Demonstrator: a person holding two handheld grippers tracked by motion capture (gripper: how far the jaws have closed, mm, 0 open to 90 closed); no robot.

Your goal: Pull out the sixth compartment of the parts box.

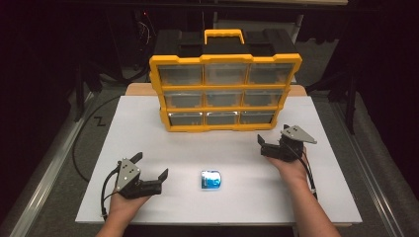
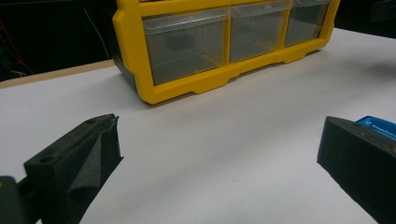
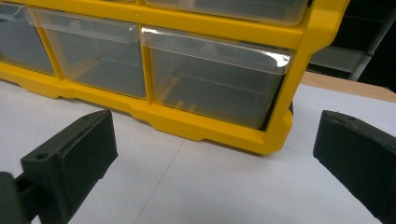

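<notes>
Left claw (image 1: 150, 166) spread wide, nothing between its jaws, low over the table (image 1: 148, 118) at the near left. Its jaws point to the right, toward the blue packet (image 1: 211, 179), which lies flat on the table near the front edge, just beside the claw but not touched. In the left gripper view a corner of the blue packet (image 2: 379, 127) peeks out behind the right-hand jaw.

Right claw (image 1: 271, 139) also wide apart and empty, hovering close in front of the lower right corner of the yellow drawer organizer (image 1: 225, 92). In the right gripper view the bottom-right drawer (image 3: 212, 77) sits straight ahead between the jaws, shut, clear-fronted, looks empty inside. No contact with it yet.

Progress: looks like the very start. Packet not picked up, all nine drawers shut as far as I can see. Probably left to do: pull a drawer open, grab the packet, put it in, though which drawer is a guess from where the right claw aims.

Pose: both forearms come in from the near edge. Left hand (image 1: 123, 205) rests low, wrist roughly level, claw turned inward. Right hand (image 1: 291, 168) reaches further forward, claw angled toward the organizer. The two claws are well apart.
</notes>
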